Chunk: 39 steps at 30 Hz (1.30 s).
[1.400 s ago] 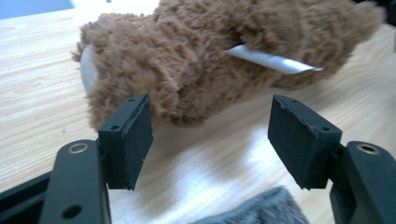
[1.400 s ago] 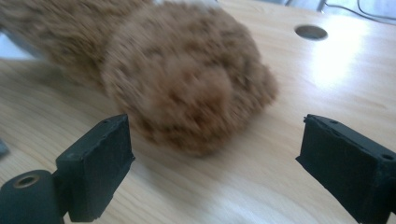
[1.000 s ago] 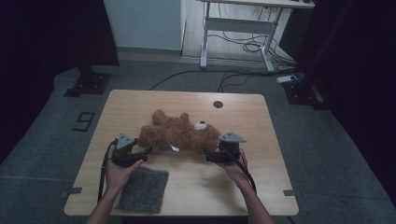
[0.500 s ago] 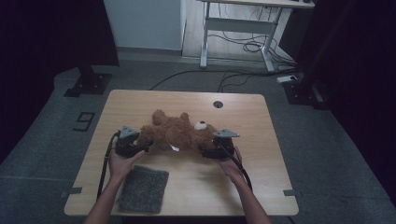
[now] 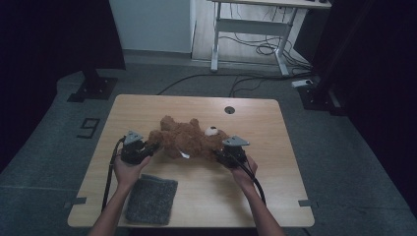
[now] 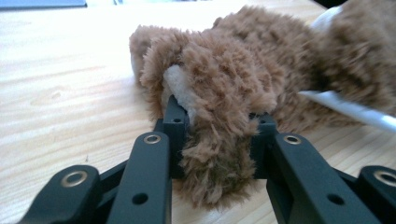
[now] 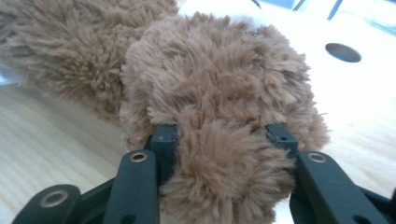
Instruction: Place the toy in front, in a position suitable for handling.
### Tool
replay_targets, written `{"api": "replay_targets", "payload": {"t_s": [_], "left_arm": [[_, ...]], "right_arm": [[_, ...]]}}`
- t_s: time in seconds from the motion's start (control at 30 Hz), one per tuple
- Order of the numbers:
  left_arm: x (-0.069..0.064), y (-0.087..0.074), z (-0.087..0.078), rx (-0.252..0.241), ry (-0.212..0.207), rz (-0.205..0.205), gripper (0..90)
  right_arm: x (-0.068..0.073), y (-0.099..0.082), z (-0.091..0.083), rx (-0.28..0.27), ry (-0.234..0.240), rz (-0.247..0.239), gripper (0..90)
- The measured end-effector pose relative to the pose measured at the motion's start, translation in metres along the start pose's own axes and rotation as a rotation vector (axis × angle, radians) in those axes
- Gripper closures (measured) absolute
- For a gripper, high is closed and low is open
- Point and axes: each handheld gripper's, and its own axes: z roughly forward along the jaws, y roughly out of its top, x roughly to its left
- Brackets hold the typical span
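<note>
Dim room, grey floor with a "9" marked left of the light wooden desk; a second table frame and loose cables sit behind.

Brown teddy bear lies flat mid-desk, long axis running left-right across it, parallel to the person's edge. White muzzle points toward the right end, so the head is on the right, legs on the left.

Left claw: jaws have just been closing, now pinching a plush limb at the bear's left end. In the left gripper view the fur bulges between the pads, cream paw patch against the left pad. Grip looks seated.

Right claw: jaws have also just been closing, now clamped on a rounded plush lobe at the bear's right end, near the head. Right gripper view shows fur squeezed out past both pads. Can't tell whether it's an arm or an ear.

Key geometry: each claw holds one end, bear spans the gap between them, both hands about equally close. My read: next is a two-handed lift or reposition; both ends need to rise together or the body sags.

Grey felt-like pad sits near the front edge, beside the left forearm, apart from the bear.

White sewn-in tag hangs off the bear's body; no text readable. No brand visible.
</note>
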Motion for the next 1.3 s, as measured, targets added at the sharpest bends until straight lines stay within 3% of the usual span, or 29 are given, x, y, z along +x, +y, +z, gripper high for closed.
{"api": "replay_targets", "payload": {"t_s": [0.23, 0.47, 0.6, 0.73, 0.8, 0.93, 1.13, 1.3], "left_arm": [[-0.018, 0.009, -0.010, -0.031, -0.053, 0.034, 69.2], [-0.039, 0.011, -0.017, -0.051, -0.109, 0.051, 69.3], [-0.063, 0.011, -0.022, -0.054, -0.140, 0.100, 69.3], [-0.077, 0.003, -0.015, -0.023, -0.146, 0.139, 69.0], [-0.078, 0.000, -0.010, -0.024, -0.156, 0.126, 68.9], [-0.078, -0.004, -0.008, -0.026, -0.169, 0.101, 68.4], [-0.073, -0.008, -0.002, -0.004, -0.161, 0.069, 66.1], [-0.068, -0.013, -0.009, 0.000, -0.184, 0.043, 49.7]], "right_arm": [[-0.009, 0.004, -0.020, -0.059, -0.046, -0.015, 59.9], [-0.023, -0.002, -0.040, -0.086, -0.045, 0.000, 60.0], [-0.035, -0.014, -0.059, -0.107, -0.040, 0.026, 59.5], [-0.042, -0.030, -0.067, -0.106, -0.046, 0.032, 58.0], [-0.047, -0.040, -0.065, -0.085, -0.038, 0.051, 57.0], [-0.055, -0.055, -0.059, -0.109, -0.008, 0.100, 54.4], [-0.055, -0.056, -0.056, -0.123, -0.012, 0.103, 51.1], [-0.055, -0.059, -0.057, -0.137, -0.002, 0.097, 49.7]]}}
